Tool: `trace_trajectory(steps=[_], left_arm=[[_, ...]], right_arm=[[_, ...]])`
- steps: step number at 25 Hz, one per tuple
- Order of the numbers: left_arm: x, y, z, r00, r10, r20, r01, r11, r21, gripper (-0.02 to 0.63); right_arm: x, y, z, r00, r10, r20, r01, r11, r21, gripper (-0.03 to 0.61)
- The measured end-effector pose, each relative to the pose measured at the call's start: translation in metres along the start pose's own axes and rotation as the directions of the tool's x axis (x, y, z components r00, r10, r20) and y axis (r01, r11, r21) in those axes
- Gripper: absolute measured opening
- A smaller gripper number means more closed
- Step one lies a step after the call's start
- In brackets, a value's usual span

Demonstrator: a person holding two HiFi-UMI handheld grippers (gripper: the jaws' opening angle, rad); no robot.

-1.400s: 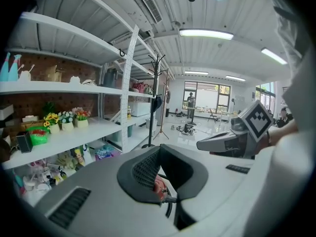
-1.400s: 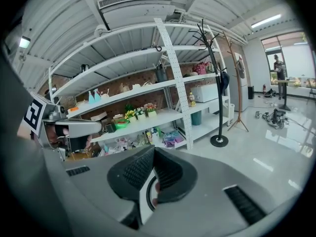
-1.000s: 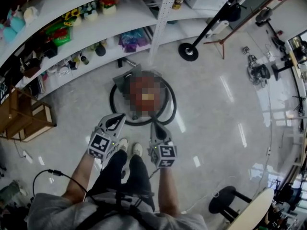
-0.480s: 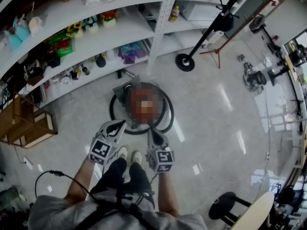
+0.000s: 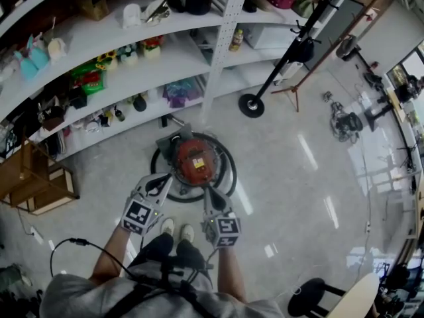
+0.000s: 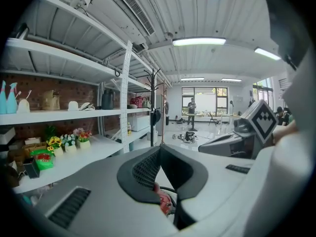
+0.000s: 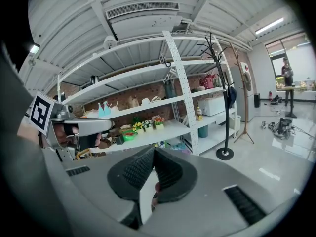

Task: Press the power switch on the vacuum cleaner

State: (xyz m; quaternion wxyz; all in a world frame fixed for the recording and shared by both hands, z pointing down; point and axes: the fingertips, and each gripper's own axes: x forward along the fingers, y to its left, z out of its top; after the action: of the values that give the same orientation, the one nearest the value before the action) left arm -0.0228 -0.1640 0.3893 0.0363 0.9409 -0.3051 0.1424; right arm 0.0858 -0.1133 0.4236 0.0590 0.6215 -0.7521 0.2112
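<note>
A red canister vacuum cleaner sits on the glossy grey floor, just in front of the person's feet. Its black hose is curled in a ring around its body. The top of the vacuum cleaner faces up, but its power switch is too small to pick out.

The left tool points at the near left edge of the vacuum cleaner, and from above its tip overlaps the ring of hose. Its two jaws are pressed together at the tips with nothing between them. In the left tool's own view, a patch of the red body shows below the jaws. The right tool points at the near edge from the other side, with its tip just at the hose. Its jaws are likewise closed tip to tip and hold nothing. Neither view shows whether either tool touches the machine.

A pair of white shoes stands side by side just behind the tools.

Beyond the vacuum cleaner runs a long white shelving unit, holding potted flowers, small bottles and boxes. A black coat stand rests its round base on the floor to the right of the shelving's upright post. A wooden crate sits at the far left. A black stool stands near the lower right.
</note>
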Motion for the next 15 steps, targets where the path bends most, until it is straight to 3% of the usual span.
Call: trace_trajectory(steps=[9,15], left_arm=[[-0.003,0.009,0.038,0.997,0.026,0.079,-0.028,0.999,0.034,0.008],[-0.016,0.010,0.059,0.991,0.059,0.118,-0.061,0.998,0.015,0.008]], right_arm=[[-0.008,0.005,0.028,0.999,0.006,0.049,-0.006,1.000,-0.011,0.012],[-0.021,0.009,0.046,0.996,0.002,0.085,0.000,1.000,-0.024,0.012]])
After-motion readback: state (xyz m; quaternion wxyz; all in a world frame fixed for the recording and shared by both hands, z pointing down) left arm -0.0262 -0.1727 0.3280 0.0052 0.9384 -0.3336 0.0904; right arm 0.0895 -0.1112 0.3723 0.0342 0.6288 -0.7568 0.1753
